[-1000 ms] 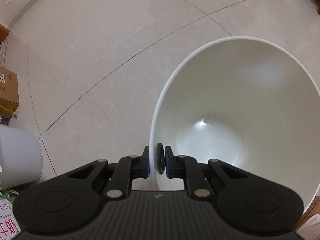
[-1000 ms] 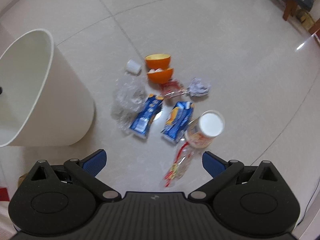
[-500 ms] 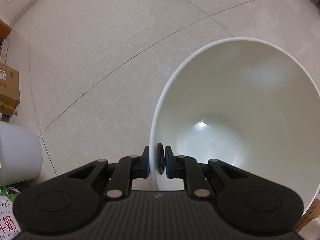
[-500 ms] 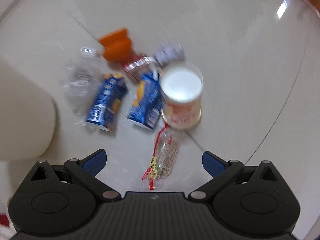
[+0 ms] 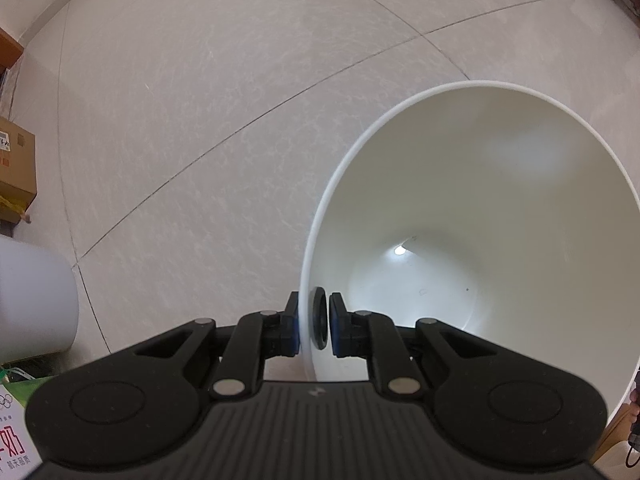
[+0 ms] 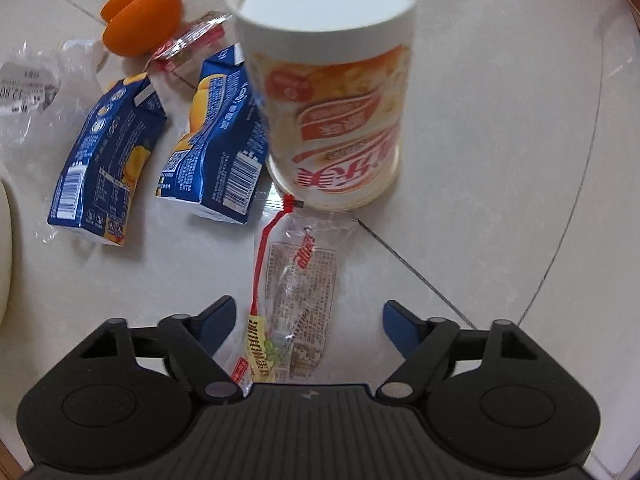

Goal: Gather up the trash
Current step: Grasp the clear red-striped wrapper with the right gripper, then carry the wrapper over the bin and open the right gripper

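Observation:
A white bin (image 5: 520, 184) stands on the pale tiled floor, and my left gripper (image 5: 314, 330) is shut on its near rim. The bin's inside looks bare. In the right wrist view my right gripper (image 6: 308, 322) hangs low over a clear snack wrapper with red print (image 6: 298, 280). Its jaws are closing; the wrapper lies between them and the pads are apart from it. Just beyond stands an upright paper noodle cup (image 6: 332, 88). Two flattened blue juice cartons (image 6: 108, 164) (image 6: 220, 136) lie to its left.
Two orange bowl halves (image 6: 140, 16), a red-edged clear wrapper (image 6: 188, 44) and a crumpled clear bag with a label (image 6: 28, 88) lie farther back left. A cardboard box (image 5: 16, 168) and a pale round container (image 5: 32, 300) sit at the left of the left wrist view.
My right gripper has dropped toward the floor and closer to the litter, and its jaws have narrowed around the clear wrapper. The left gripper has stayed on the bin's rim.

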`<state>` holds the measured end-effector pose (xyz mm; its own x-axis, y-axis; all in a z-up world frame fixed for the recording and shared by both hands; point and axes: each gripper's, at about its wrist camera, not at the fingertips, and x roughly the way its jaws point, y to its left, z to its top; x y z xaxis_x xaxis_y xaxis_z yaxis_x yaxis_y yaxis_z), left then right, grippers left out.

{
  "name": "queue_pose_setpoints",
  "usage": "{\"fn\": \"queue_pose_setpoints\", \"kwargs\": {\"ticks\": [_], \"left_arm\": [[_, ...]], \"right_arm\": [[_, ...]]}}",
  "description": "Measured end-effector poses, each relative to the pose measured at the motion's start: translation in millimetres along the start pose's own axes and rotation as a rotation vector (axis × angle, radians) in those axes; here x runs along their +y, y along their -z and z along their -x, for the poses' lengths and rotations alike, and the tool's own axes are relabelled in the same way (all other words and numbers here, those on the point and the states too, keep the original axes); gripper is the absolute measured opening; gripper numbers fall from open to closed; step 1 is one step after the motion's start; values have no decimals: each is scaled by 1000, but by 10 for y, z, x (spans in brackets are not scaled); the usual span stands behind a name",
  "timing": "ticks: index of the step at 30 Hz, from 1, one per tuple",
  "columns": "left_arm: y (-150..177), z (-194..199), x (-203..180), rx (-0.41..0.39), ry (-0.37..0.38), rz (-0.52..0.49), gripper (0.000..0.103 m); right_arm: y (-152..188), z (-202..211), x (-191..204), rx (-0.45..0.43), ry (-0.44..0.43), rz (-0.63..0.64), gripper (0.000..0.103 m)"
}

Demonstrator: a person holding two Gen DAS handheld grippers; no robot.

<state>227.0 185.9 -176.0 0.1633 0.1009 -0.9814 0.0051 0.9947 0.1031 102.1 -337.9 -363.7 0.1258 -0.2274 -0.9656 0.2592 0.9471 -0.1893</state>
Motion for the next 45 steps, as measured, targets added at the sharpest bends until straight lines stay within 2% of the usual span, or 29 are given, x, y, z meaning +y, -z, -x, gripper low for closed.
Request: {"fn": "queue_pose_setpoints", "kwargs": {"ticks": [2,3,5,8,14,19,24,30,34,37,41,45], "left_arm": [[-1,-1,4,0,4,0,12],[0,-2,11,0,7,3,12],[-2,-2,27,1,13,6,12],[-12,-3,46,3,19,11,12],[-36,-4,64,8,25,16,12],[-24,-6,45,3,19,6,12],[-15,-5,54,6,28,13,12],[-8,-6,46,2,22,9,12],[0,-6,49,7,28,11,12],[-28,-8,68,13,35,21,12],[-38,-13,98,10,47,43,12],[-29,-17,98,11,52,45,12]], "right_arm": [[-19,-29,51,5,8,19,70],[-38,-42,79,12,11,28,59],[-54,-57,124,36,15,35,47],[-63,-44,160,48,12,35,32],[-96,98,271,70,1,43,31],[-85,374,290,92,-10,59,31],[-96,805,458,97,7,164,31],[-196,1694,761,25,-42,316,31],[-271,2374,1090,-52,-126,414,31],[-297,2804,1407,-108,-156,483,32],[-302,3222,1816,-161,-238,559,32],[-282,3424,2238,-183,-307,622,32]]}}
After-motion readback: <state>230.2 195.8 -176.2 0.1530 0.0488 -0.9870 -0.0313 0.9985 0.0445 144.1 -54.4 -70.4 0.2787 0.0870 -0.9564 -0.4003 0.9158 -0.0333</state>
